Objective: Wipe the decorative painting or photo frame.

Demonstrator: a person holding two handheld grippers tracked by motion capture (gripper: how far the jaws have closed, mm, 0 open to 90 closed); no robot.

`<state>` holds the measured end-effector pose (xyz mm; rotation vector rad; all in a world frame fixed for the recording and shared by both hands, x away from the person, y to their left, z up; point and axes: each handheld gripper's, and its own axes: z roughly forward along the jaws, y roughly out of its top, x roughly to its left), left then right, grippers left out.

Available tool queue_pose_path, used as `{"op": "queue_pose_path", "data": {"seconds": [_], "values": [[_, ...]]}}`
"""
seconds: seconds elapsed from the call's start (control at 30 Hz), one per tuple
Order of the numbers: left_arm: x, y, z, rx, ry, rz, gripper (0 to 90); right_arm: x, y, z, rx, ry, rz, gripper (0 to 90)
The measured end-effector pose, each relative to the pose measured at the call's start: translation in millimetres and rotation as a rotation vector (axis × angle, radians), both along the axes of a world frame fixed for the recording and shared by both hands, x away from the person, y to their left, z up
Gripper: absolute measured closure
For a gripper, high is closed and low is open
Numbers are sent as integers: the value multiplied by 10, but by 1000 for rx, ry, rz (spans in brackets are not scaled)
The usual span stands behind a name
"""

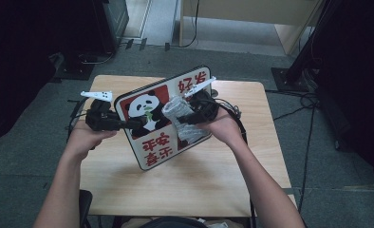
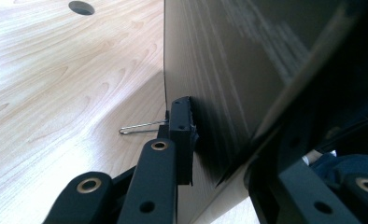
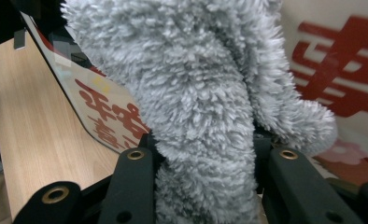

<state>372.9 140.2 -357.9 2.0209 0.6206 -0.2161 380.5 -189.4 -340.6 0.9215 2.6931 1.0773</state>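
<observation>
Panda sign (image 1: 162, 116) propped tilted near table's (image 1: 213, 185) middle, bottom corner resting on wood. Left gripper (image 1: 128, 124) clamped on sign's left edge, steadying it. Right gripper (image 1: 187, 118) clamped on fluffy grey cloth (image 1: 178, 114), pressed to sign's face. Wipe well: keep left clamp firm, stroke evenly toward lower edge, avoid tipping sign.

The high view looks forward and down from above the person's side onto the wooden table (image 1: 185, 185), taking in the floor beyond. The left gripper view sits close against the dark back of the panda sign (image 2: 229, 70), looking along its edge with the table beside it. The right gripper view faces the sign's printed front (image 3: 341, 70) from very near, through the grey fluffy cloth (image 3: 196, 102). All three views share the sign and the table.
</observation>
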Motion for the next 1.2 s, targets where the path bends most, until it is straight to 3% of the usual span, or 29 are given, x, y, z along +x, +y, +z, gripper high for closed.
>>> {"op": "queue_pose_path", "data": {"seconds": [1.2], "values": [[4,-10,-15,-2,2,-4,765,-115,-95,-632,53,82,15,655]]}}
